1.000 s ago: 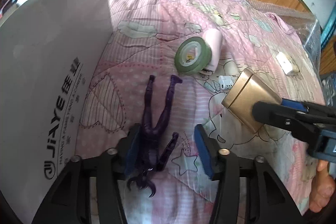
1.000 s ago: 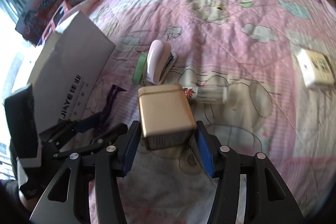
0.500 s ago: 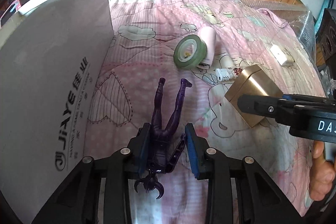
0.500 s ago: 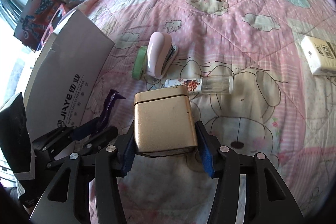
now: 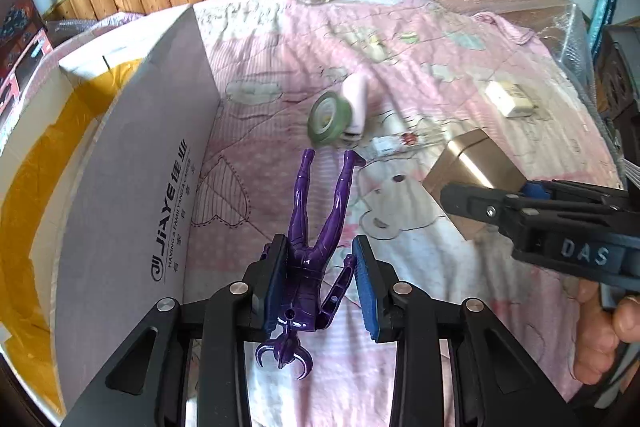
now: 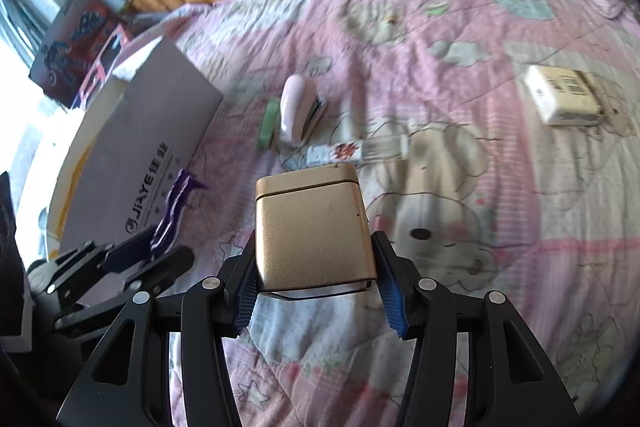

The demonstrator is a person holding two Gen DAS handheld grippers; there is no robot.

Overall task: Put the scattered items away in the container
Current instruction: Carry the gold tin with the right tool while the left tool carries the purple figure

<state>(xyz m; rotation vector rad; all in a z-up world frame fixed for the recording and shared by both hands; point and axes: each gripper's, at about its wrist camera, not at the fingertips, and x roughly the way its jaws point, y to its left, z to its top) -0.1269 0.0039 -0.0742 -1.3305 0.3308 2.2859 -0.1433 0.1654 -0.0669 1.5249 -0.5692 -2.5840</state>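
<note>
Wood panelling backs a bed spread with a pink quilt [image 5: 400,59], and at its left edge stands the box [image 5: 132,187], open-topped with yellow lining, its white wall facing the clutter. Both grippers hold something above the quilt. The right gripper [image 6: 316,291] has its fingers closed against the sides of a gold tin [image 6: 314,227], gripped low down. The left gripper [image 5: 320,279] is narrowed onto the torso of a purple figure [image 5: 316,227], legs pointing away; its right pad seems to press only on a thin arm. On the quilt lie a tape roll [image 5: 330,119], a pink stapler [image 5: 356,103], a small tube [image 6: 356,151] and a white pack [image 6: 560,99]. The figure looks likeliest to go wrong: glossy and held off-centre, it could twist or slip before clearing the box wall. The tin could tip forward out of its low grip.
</note>
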